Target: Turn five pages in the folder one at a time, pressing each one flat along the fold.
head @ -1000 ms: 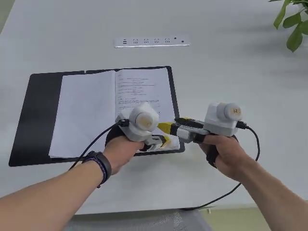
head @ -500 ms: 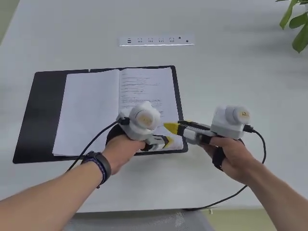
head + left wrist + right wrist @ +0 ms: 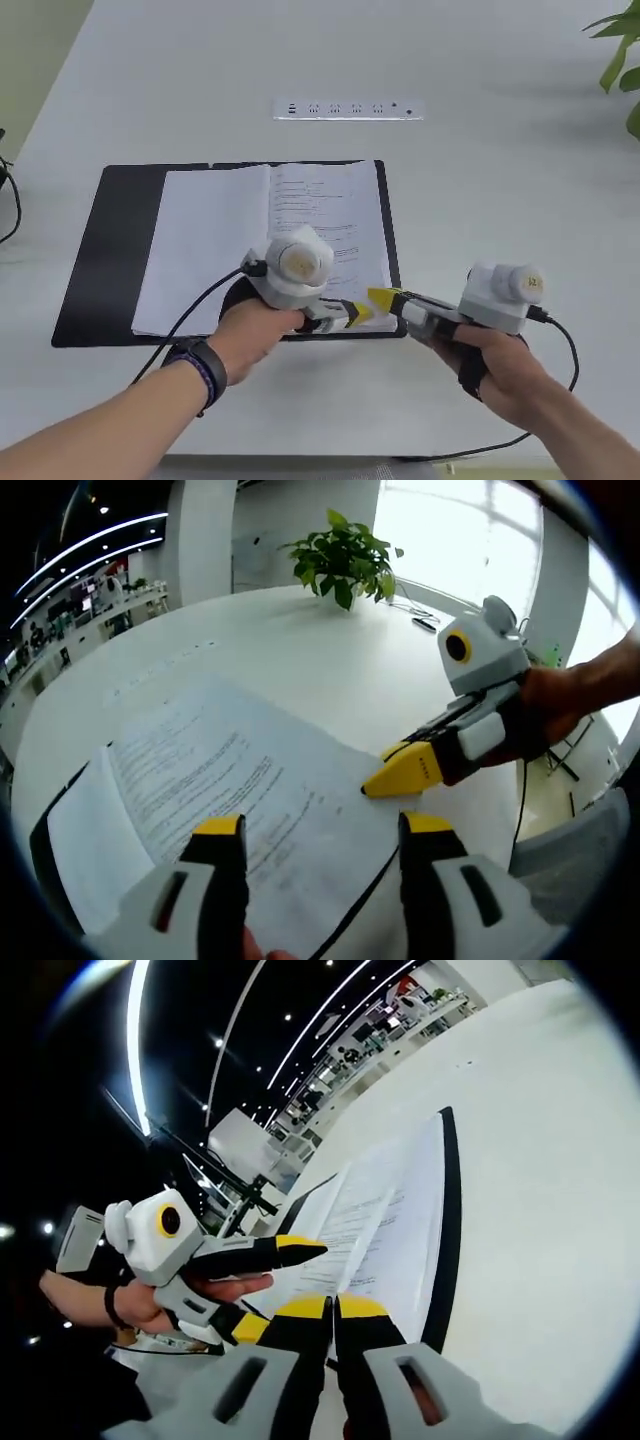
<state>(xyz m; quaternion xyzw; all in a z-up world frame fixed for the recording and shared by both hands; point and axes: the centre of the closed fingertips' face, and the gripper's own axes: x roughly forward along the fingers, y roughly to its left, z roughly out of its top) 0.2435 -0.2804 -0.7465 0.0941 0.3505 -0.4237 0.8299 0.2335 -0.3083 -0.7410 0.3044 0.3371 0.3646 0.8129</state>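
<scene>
The black folder lies open on the white table, with a blank sheet on its left and a printed page on its right. My left gripper hovers open over the printed page's lower right corner, and the text shows between its yellow tips. My right gripper comes in from the right, shut, its tip at that same page's edge. Whether it pinches paper is unclear. In the right gripper view its own jaws are pressed together and point along the folder's edge.
A white power strip lies behind the folder. Plant leaves hang over the far right corner. A dark cable runs off the left edge. The table's near edge is close below my hands.
The head camera has tilted, so the folder sits lower in view. My right gripper has drawn back slightly toward the folder's lower right corner. The left gripper stays open over the printed page.
</scene>
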